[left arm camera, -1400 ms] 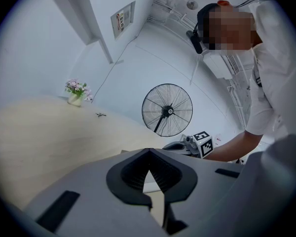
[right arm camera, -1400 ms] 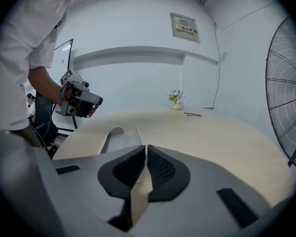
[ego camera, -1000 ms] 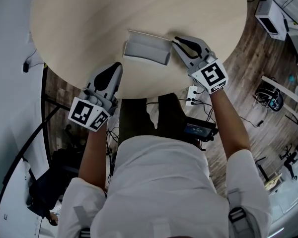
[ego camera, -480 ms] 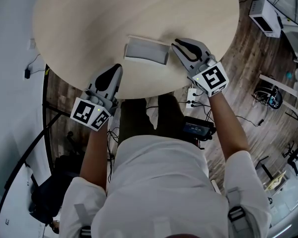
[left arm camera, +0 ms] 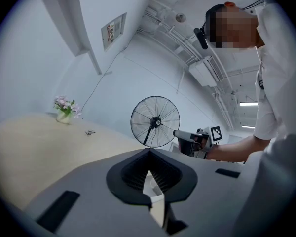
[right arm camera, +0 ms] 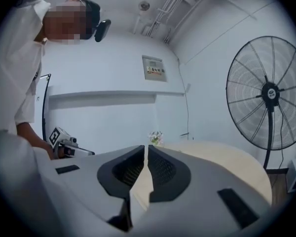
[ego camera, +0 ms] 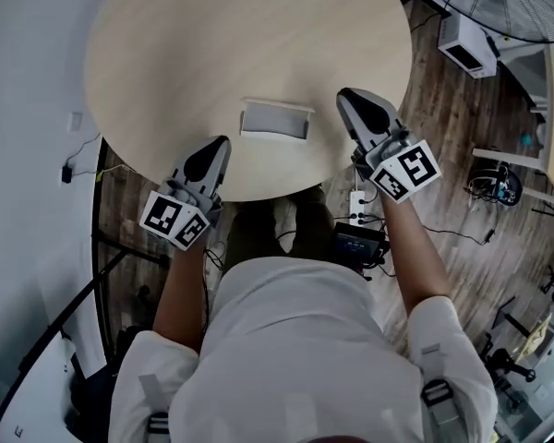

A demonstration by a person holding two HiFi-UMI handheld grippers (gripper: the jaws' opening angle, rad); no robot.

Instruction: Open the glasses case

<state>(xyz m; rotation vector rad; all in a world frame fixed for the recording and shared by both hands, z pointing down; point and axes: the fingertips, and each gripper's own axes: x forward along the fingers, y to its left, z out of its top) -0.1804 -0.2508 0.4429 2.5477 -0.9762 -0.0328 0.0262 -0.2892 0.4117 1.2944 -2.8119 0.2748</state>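
Head view, glasses case (ego camera: 275, 121): it lies on the round table (ego camera: 166, 53) near the front edge, between the two grippers and touched by neither. Its lid looks already raised, though the hinge is too small to make out.
Left gripper (ego camera: 216, 148): the jaws are closed on nothing. It hangs over the table's front edge, just off the case's left end.
Right gripper (ego camera: 355, 100): the jaws have just been closing and stand all but together, with nothing between them. It is apart from the case's right end.
Step in hand: judged to be backing away from a case that is already open.
Doing it well: both grippers should stay high and draw off sideways, never passing over the lid. A brush could tip the lid shut or slide the light case.
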